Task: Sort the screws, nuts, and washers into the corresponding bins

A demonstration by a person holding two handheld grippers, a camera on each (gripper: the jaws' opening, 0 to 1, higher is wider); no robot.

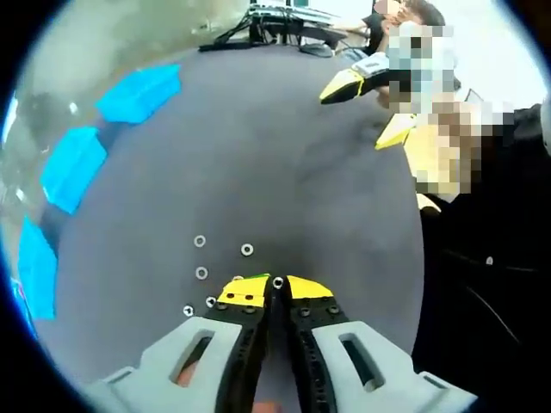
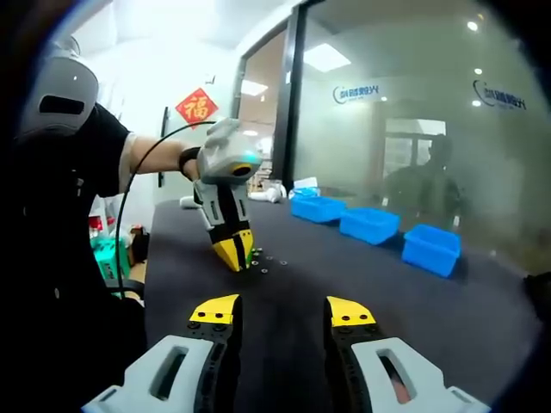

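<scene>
My left gripper (image 1: 275, 286) is low over the dark table (image 1: 284, 155), its jaws shut with a small metal ring (image 1: 278, 281) pinched at the tips. Several more small washers or nuts lie just left of it, among them one (image 1: 247, 250) and another (image 1: 200, 242). In the right gripper view the left gripper (image 2: 233, 251) points steeply down at the table beside those small parts (image 2: 263, 260). My right gripper (image 2: 282, 311) hangs open above the table with nothing between its jaws. It also shows in the left gripper view as the right gripper (image 1: 372, 108), raised and open.
Three blue bins stand in a row along the table's far side: one bin (image 2: 318, 207), a middle bin (image 2: 370, 224) and a third bin (image 2: 430, 248). They appear on the left as bins (image 1: 138, 93), (image 1: 73, 165). A person in black (image 2: 60, 172) stands at the table edge. Cables lie at one end (image 1: 258, 30).
</scene>
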